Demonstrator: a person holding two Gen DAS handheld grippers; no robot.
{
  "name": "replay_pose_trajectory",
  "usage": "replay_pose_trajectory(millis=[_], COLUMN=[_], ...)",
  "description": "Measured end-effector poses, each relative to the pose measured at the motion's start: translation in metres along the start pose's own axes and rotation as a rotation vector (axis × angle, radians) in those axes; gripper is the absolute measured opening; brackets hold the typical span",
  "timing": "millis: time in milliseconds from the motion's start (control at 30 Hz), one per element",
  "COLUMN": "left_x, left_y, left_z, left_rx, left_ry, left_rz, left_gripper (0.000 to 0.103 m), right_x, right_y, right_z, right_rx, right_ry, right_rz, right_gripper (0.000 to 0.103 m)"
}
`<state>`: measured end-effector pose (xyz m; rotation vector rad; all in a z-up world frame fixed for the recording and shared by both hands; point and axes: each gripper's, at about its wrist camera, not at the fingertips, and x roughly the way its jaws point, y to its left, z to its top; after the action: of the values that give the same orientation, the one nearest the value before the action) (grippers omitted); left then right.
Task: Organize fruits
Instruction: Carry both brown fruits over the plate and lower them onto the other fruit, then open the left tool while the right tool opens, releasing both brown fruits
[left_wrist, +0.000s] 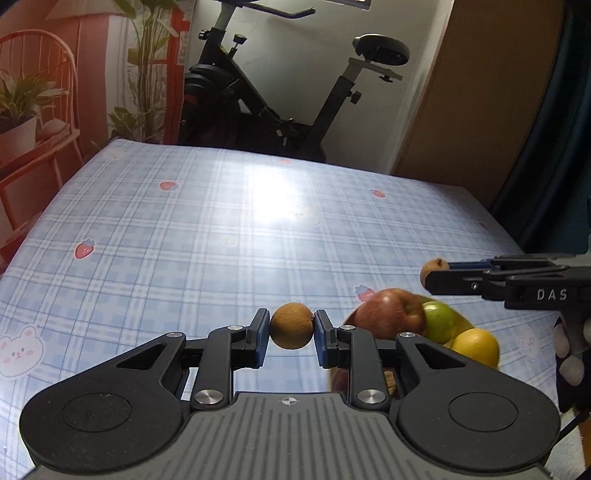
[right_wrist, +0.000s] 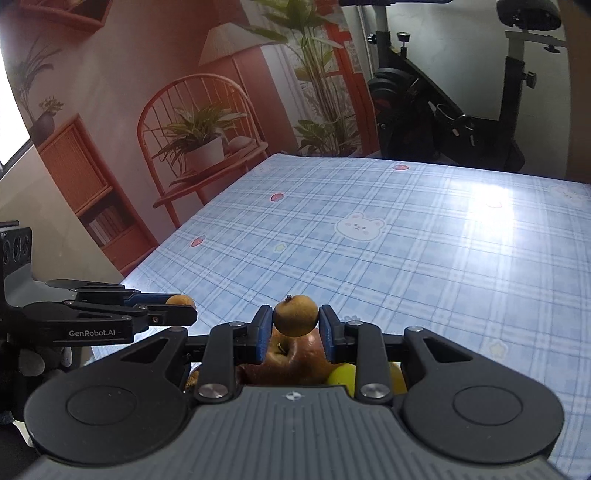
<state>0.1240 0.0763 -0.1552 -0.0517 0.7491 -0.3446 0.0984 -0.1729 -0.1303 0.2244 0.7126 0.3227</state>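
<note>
My left gripper (left_wrist: 291, 326) is shut on a small round brown fruit (left_wrist: 291, 325), held just above the table. To its right lie a red apple (left_wrist: 388, 314), a green fruit (left_wrist: 441, 320) and a yellow lemon (left_wrist: 476, 347), bunched together. The right gripper (left_wrist: 436, 275) comes in from the right above them with a second small brown fruit (left_wrist: 433, 267) in its tips. In the right wrist view that gripper (right_wrist: 295, 320) is shut on the brown fruit (right_wrist: 295, 314), over the red apple (right_wrist: 295, 360). The left gripper (right_wrist: 184, 308) shows at the left with its brown fruit (right_wrist: 180, 300).
The table wears a blue checked cloth (left_wrist: 184, 229) with strawberry and bear prints. An exercise bike (left_wrist: 258, 92) stands beyond the far edge. A wall picture of a chair and plants (right_wrist: 192, 140) lies past the left edge. A wooden panel (left_wrist: 472, 92) stands at the far right.
</note>
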Motion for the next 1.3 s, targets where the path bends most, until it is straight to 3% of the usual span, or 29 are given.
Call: replay_pose_trajectory(millis=[167, 300, 800, 1300], left_x=[-0.006, -0.003, 0.018, 0.013], left_y=[-0.031, -0.054, -0.057, -0.065], left_z=[0.007, 0.004, -0.01, -0.009], left_rx=[0.008, 0.062, 0.073, 0.098], left_ry=[-0.003, 0.008, 0.094, 0.083], left_rz=[-0.096, -0.128, -0.113, -0.099], left_gripper=[0.027, 0.027, 0.027, 0.028], right_x=[-0.032, -0.045, -0.037, -0.033], right_y=[0.001, 0.008, 0.01, 0.01], right_z=[-0.021, -0.036, -0.05, -0.049], right_rx=[0.027, 0.004, -0.004, -0.005], right_ry=[-0.044, -0.051, -0.055, -0.061], right_rz=[-0.053, -0.097, -0.08, -0.087], right_gripper=[0.03, 0.03, 0.03, 0.032])
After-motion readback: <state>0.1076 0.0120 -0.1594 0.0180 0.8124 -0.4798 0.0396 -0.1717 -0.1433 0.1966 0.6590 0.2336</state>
